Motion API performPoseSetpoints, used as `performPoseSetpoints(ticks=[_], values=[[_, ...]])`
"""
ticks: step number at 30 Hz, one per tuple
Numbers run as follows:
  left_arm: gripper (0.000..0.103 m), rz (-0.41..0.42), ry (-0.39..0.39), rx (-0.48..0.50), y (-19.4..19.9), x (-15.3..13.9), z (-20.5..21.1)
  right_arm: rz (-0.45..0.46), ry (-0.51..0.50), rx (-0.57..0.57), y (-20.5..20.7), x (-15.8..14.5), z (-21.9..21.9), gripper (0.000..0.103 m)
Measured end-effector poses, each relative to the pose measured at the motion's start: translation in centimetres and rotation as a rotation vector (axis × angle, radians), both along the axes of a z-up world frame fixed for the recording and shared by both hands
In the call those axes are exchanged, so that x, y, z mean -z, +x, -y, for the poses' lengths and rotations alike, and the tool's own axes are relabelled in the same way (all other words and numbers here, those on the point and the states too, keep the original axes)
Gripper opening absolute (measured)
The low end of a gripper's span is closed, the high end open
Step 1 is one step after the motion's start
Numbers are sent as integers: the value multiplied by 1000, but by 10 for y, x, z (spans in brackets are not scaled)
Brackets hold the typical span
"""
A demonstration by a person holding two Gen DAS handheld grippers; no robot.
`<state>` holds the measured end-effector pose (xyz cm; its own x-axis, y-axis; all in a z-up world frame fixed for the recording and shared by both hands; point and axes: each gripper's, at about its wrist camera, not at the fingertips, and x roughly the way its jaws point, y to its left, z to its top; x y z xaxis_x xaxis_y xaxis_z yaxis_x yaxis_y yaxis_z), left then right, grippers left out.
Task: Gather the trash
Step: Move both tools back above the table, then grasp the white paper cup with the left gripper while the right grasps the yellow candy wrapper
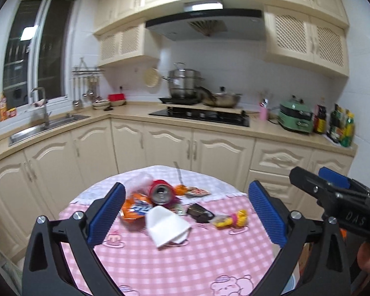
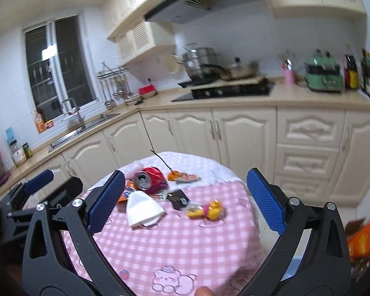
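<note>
we see a round tabletop [image 1: 185, 259] under a pink and white checked cloth with cartoon bears and cakes printed on it; the far edge is covered by a white lacy strip. the trash lies in a loose cluster toward the far edge of the tabletop. a red drink can [image 1: 161, 192] lies on its side, dented, with its silver top and open mouth turned toward us. just to its left and partly under it sits an orange snack wrapper [image 1: 134, 208] with blue and white lettering, crumpled. a white folded paper tissue [image 1: 166, 225] lies nearer to us, touching the wrapper and overlapping the can's front. behind the can there is clear crinkled plastic [image 1: 138, 180]. to the right of the tissue lies a small dark wrapper [image 1: 199, 212], and further right a yellow and pink candy wrapper [image 1: 231, 219], twisted and shiny. toward the far right of the cluster lie an orange scrap [image 1: 181, 189] and a flat printed packet [image 1: 197, 192], with a thin stick [image 1: 178, 172] rising from near the scrap.

the left hand-held gripper [image 1: 186, 218] hovers above the near part of the tabletop, its blue-padded jaws spread wide with nothing between them. the right hand-held gripper [image 2: 185, 201] is likewise spread wide and has hold of nothing. each shows at the edge of the other's view.
</note>
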<state>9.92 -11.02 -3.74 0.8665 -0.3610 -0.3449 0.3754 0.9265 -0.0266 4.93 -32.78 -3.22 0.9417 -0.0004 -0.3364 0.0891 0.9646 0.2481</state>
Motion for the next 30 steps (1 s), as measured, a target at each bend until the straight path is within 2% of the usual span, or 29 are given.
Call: performPoseSetpoints(ticks=[8,13,16,23,27,30], values=[[98,7,-13,-81,2,3,-34,-3,-54,-51,10,-4,-25,97],[98,-68,-7,-108,20,30,-42,-41,-63,-33,16,9,-19,97],[98,-135,23,-116,40,57,-37,-102,-79,10,26,31,-5,97],[98,-329,73,-98,109,127,-5,-280,-17,52,54,97,37,97],[98,-372,103,-105,142,149,18,-337,-11,51,70,119,47,97],[98,-426,132,-157,169,166,32,-369,0,31,83,132,50,97]])
